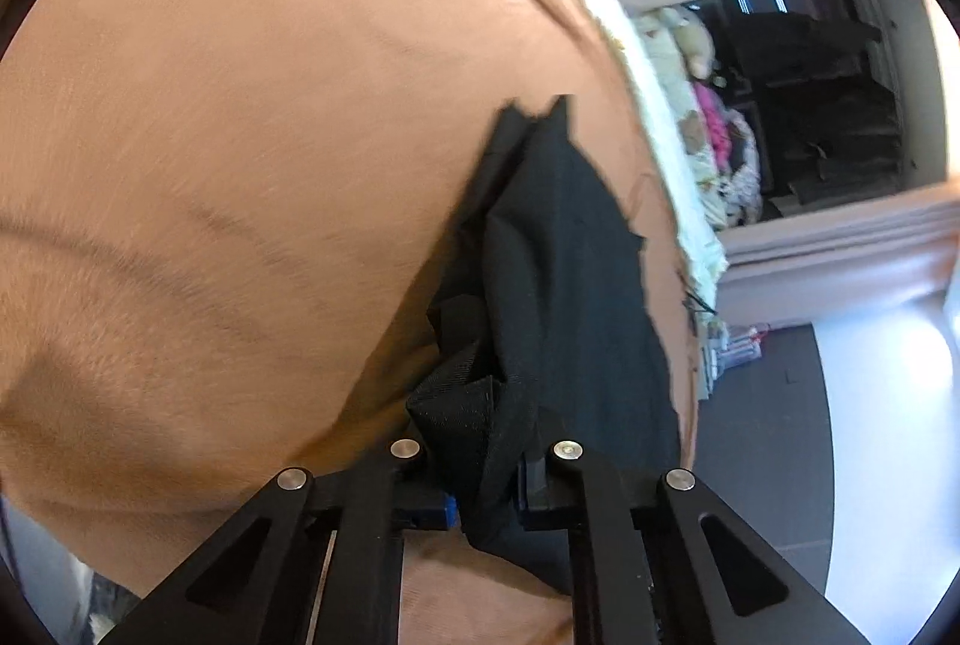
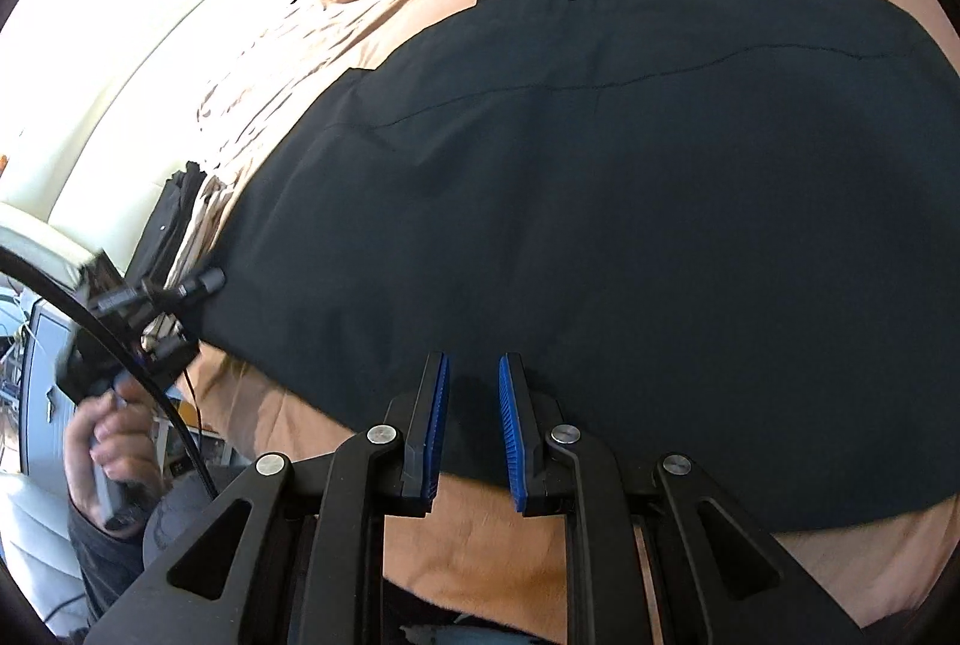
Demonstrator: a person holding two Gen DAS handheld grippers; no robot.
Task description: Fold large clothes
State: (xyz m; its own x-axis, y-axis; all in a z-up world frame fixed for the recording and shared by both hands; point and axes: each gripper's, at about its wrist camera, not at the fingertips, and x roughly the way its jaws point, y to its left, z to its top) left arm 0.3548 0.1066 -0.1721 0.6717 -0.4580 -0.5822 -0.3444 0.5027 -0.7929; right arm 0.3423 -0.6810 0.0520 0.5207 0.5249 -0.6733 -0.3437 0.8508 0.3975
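Two claws (image 1: 480,471) (image 2: 474,429) at black garment (image 2: 600,225)

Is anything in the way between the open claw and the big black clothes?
Nothing visible. The right gripper sits open directly over the near edge of the large black fabric garment spread on the tan bedspread, with no object between them.

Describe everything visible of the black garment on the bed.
The black garment is a large piece of smooth, matte woven cloth, spread mostly flat on the tan bedcover. A stitched seam runs across it, and a metal button sits on a tab at its far edge. The right claw is open, its blue pads over the near hem. In the left wrist view, the left claw is shut on a bunched fold.
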